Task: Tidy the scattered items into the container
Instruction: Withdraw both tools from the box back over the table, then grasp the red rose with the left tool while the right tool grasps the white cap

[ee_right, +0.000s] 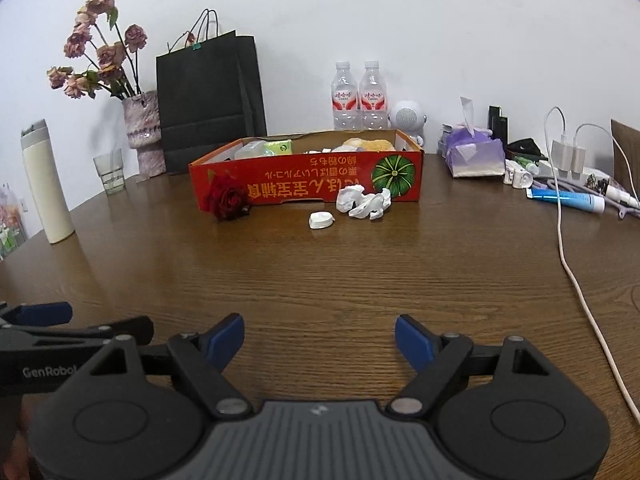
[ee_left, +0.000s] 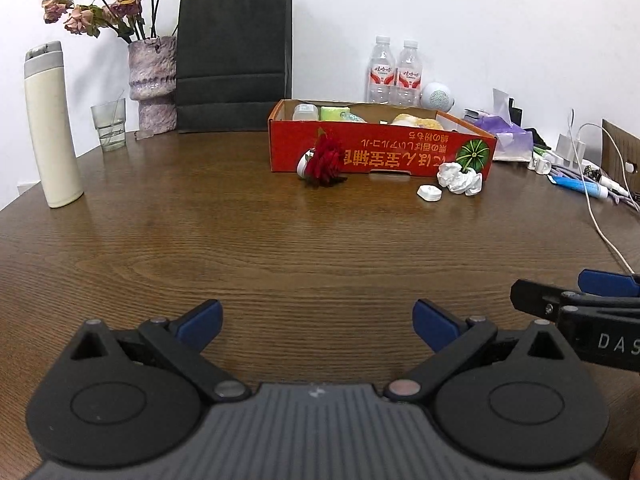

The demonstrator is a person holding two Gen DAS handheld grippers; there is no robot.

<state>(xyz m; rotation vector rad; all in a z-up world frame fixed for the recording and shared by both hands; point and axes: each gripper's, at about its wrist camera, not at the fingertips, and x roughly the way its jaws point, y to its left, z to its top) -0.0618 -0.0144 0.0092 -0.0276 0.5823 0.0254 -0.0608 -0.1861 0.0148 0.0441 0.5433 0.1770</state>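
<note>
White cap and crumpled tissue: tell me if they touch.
Apart. The right wrist view shows bare wood between the white cap and the crumpled tissue.

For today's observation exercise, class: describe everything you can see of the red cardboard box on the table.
The red cardboard box is a shallow, open-topped tray with plain brown inner walls. Its front wall carries upside-down yellow lettering and a green pumpkin picture. It sits flat on the wooden table, already holding a small bottle, a green packet and yellowish items. A red rose lies against its front left corner; crumpled white paper lies close before its front right. Neither tool touches it.
</note>
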